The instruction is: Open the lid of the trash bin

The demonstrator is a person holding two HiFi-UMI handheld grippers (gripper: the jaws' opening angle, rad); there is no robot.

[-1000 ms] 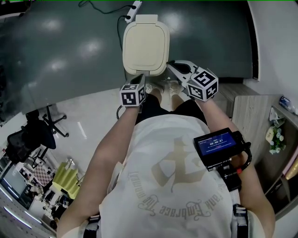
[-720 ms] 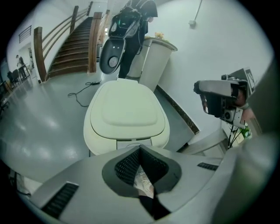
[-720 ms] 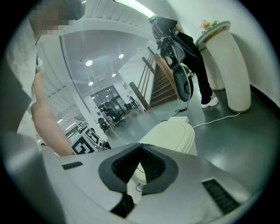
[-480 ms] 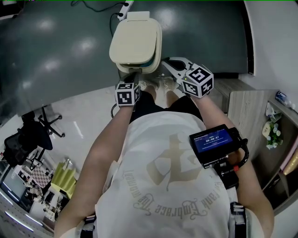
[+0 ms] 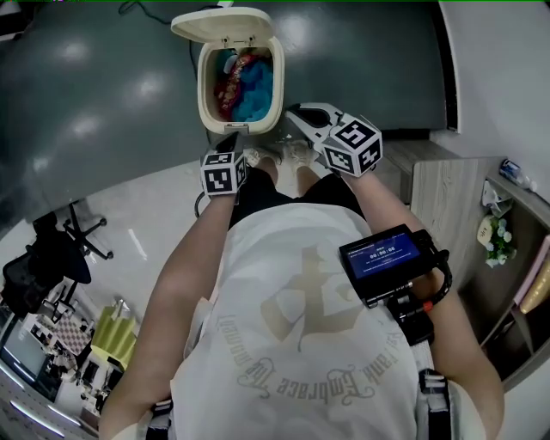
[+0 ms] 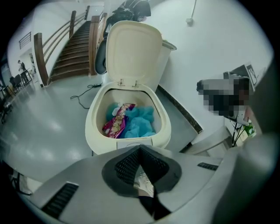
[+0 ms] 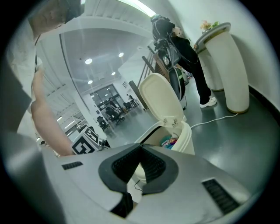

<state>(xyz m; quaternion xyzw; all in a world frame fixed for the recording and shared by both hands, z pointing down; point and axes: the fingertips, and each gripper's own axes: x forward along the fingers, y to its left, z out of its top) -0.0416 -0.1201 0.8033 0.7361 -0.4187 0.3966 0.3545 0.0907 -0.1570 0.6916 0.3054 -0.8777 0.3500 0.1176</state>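
The cream trash bin [image 5: 206,105] stands on the dark floor in front of me, its lid [image 5: 222,22] tipped up and back. Inside lie blue crumpled material [image 6: 141,125] and a red wrapper [image 6: 115,125]. In the left gripper view the bin [image 6: 93,131] is just beyond the shut jaws and the lid [image 6: 133,52] stands upright. My left gripper [image 5: 232,142] is at the bin's near front edge, holding nothing. My right gripper [image 5: 296,113] hangs shut beside the bin's right side, apart from it. The right gripper view shows the open bin [image 7: 187,139] from the side.
A cable [image 6: 81,93] runs over the floor behind the bin. A wooden cabinet [image 5: 447,198] stands at my right, an office chair [image 5: 51,249] at my left. A staircase [image 6: 74,48], a tall white planter [image 7: 227,65] and a standing person [image 7: 188,57] are further off.
The lid has swung from flat on the bin to fully upright, baring the contents. Both grippers have stayed at the bin's near side.
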